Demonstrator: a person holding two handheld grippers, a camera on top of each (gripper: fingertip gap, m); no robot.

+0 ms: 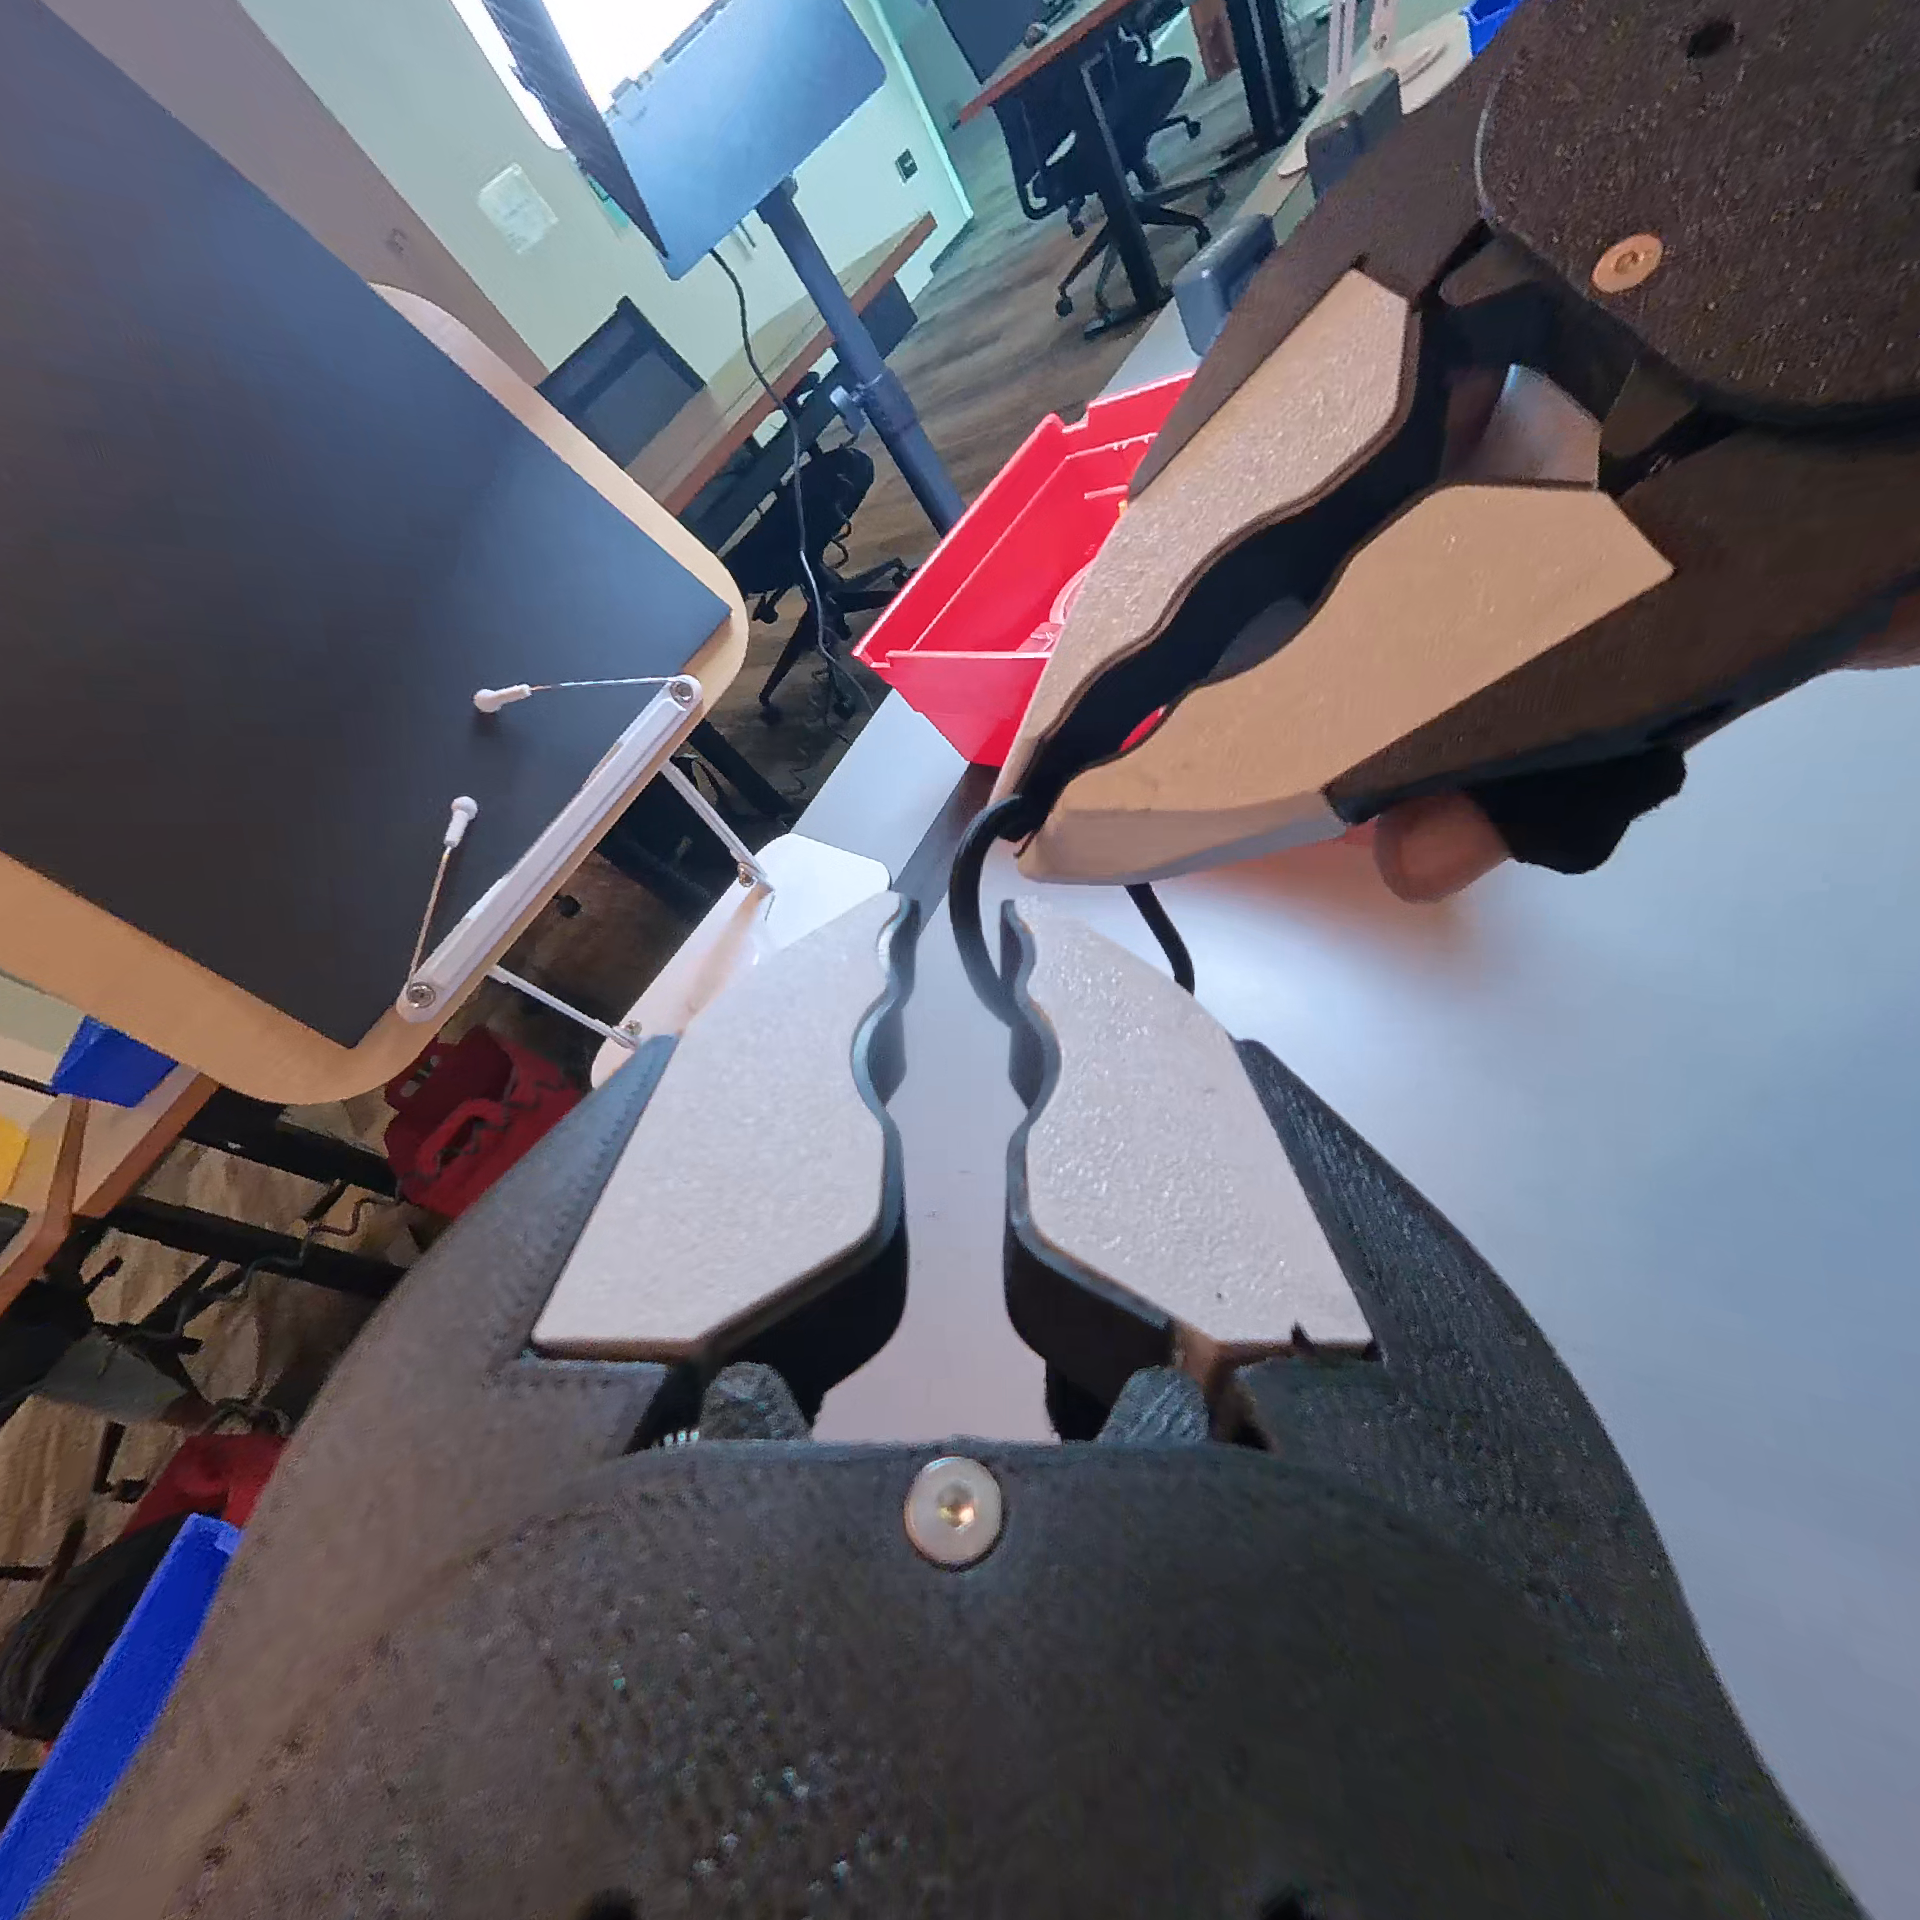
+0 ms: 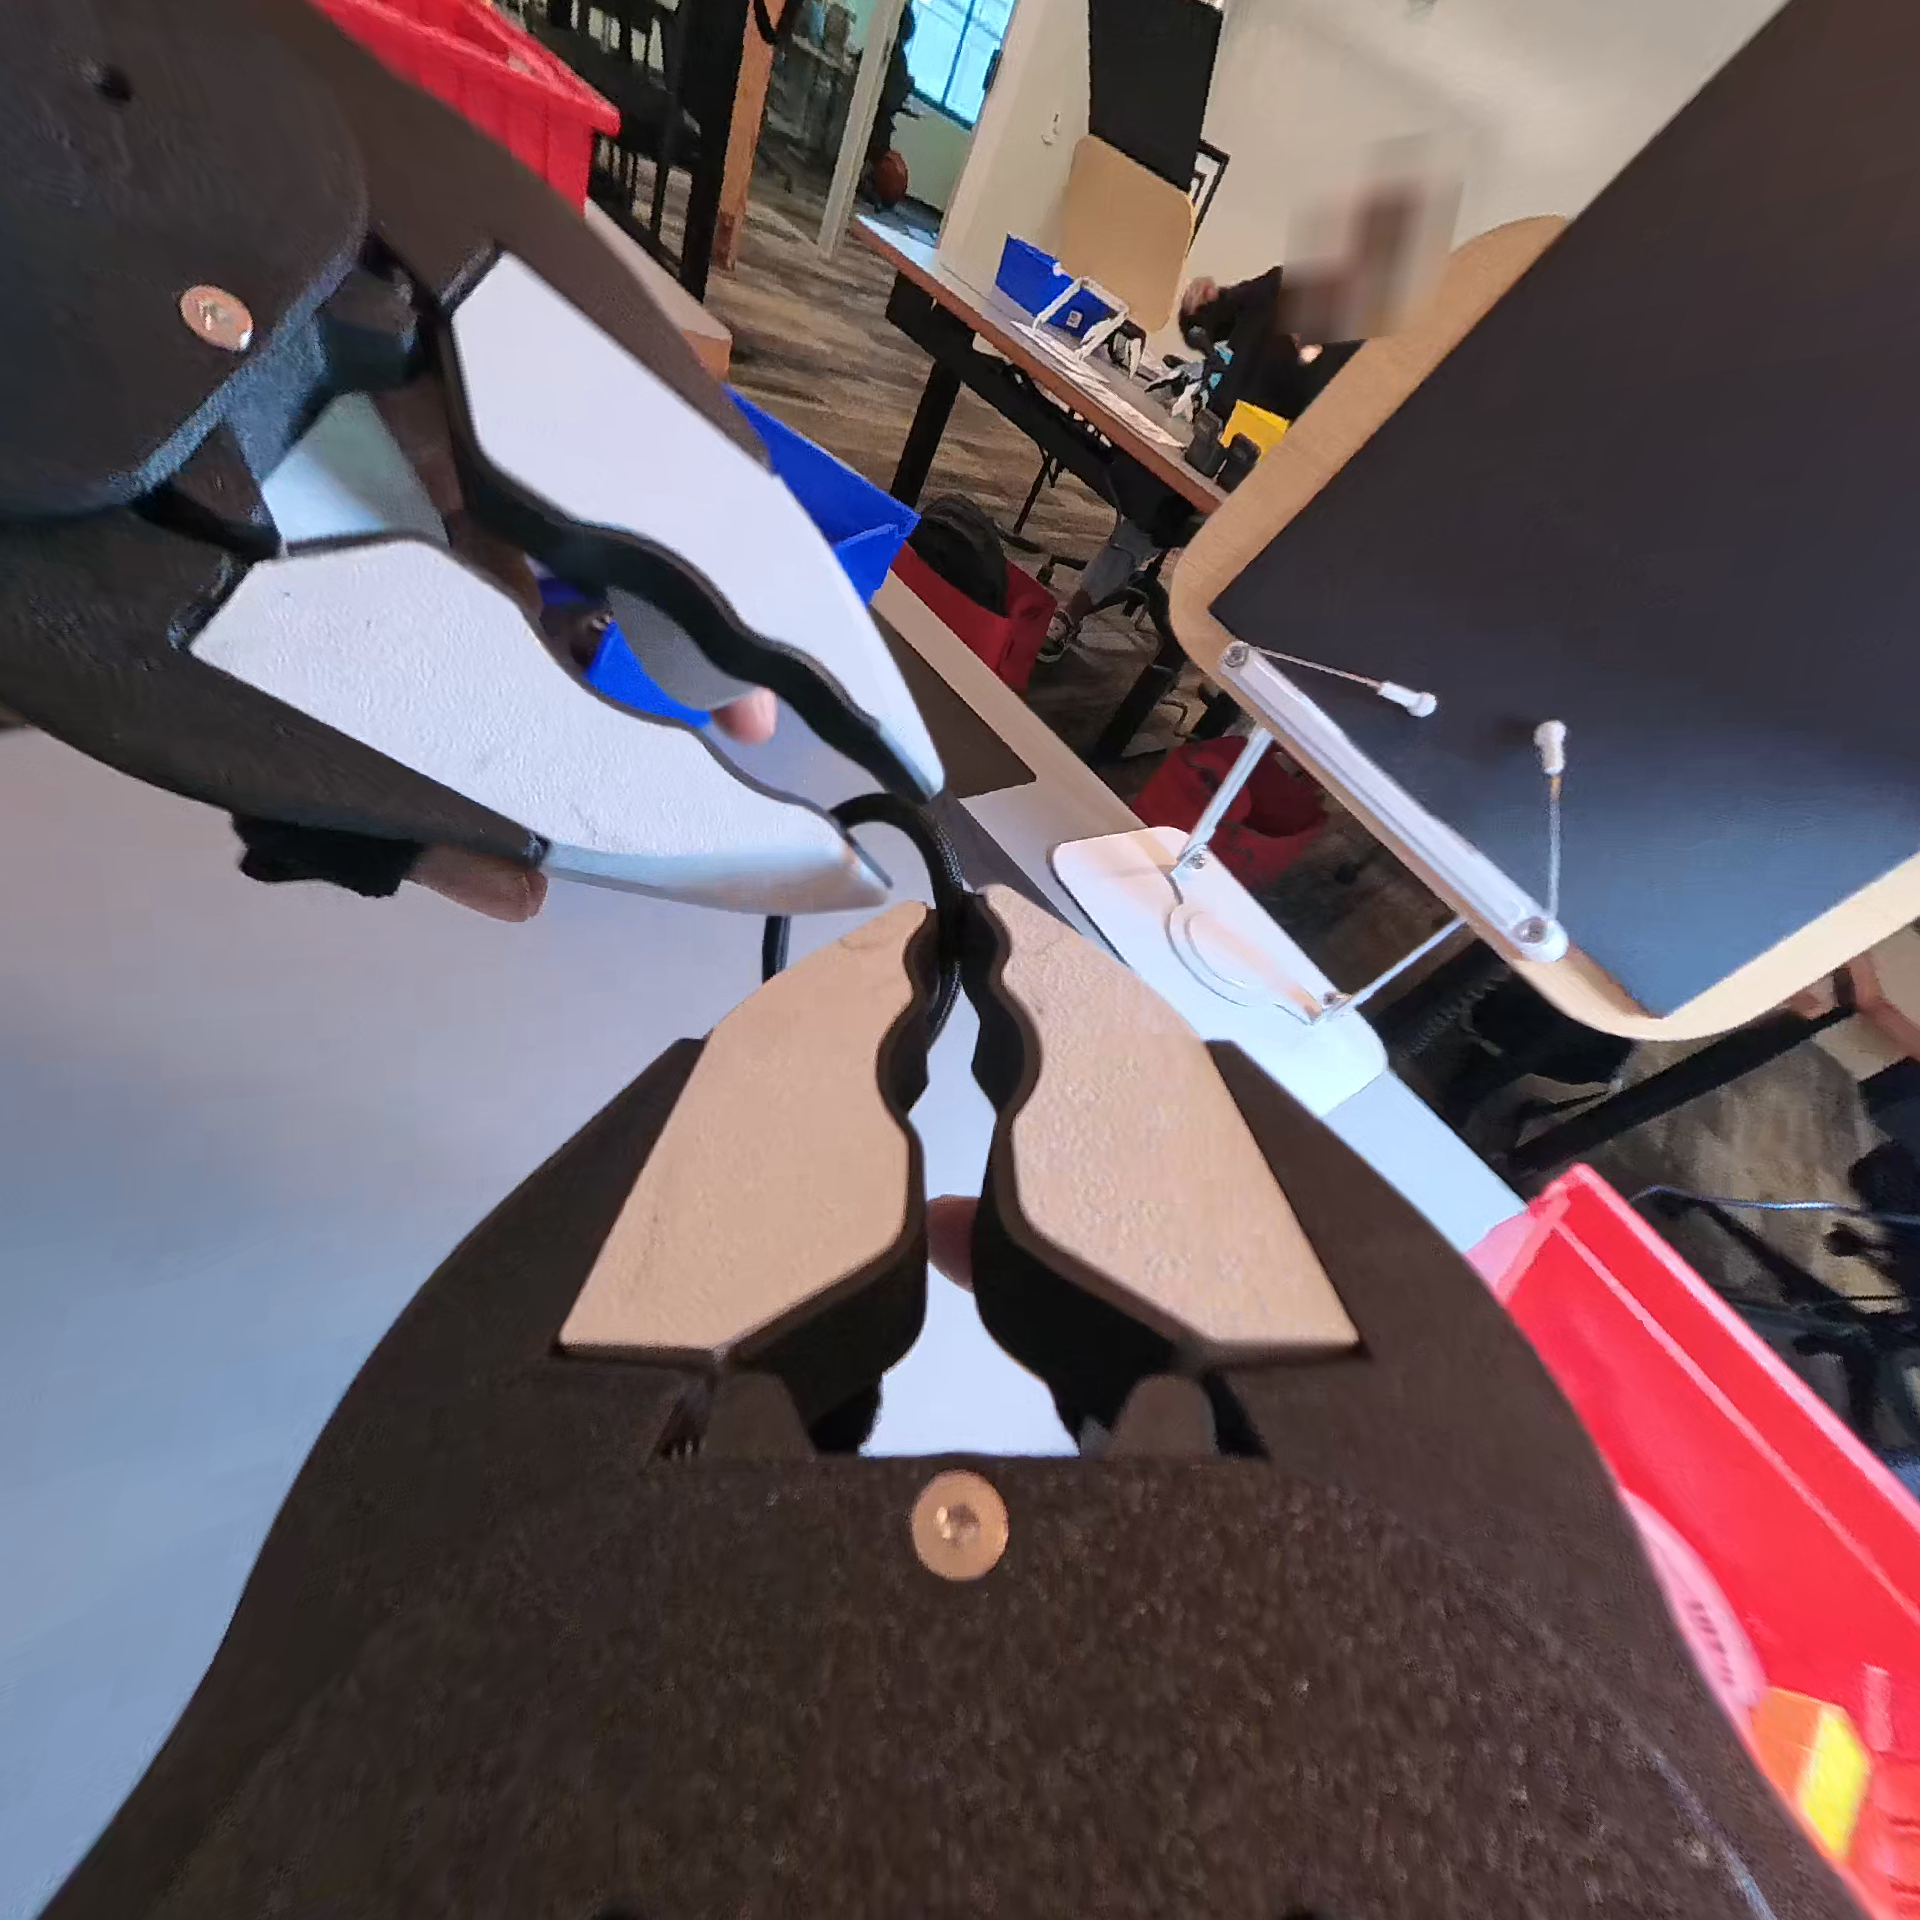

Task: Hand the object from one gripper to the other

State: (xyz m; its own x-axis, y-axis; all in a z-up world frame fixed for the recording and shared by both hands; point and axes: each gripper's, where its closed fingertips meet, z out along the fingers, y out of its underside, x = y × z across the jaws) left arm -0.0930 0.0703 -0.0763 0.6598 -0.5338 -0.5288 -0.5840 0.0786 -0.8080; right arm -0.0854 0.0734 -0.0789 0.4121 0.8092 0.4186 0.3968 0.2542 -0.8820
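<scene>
The object is a thin black cord, bent into a loop above the pale grey table. The right gripper has its jaws clenched on the cord at the very tips; the cord runs down between the wavy pads and arches up and leftward out of them. The left gripper has its jaws released, a clear gap between the fingers, and the cord's loop descends into that gap near the tips, close along the right-hand finger; whether it touches that finger I cannot tell. From the left gripper's side the cord's local axis runs roughly along the fingers, slightly curved. The two grippers meet nearly tip to tip, at an angle. Judgement: the receiving left jaws already straddle the cord, so closing should catch it; the risk is the thin cord slipping out past the tips. A red bin sits behind, well apart.
</scene>
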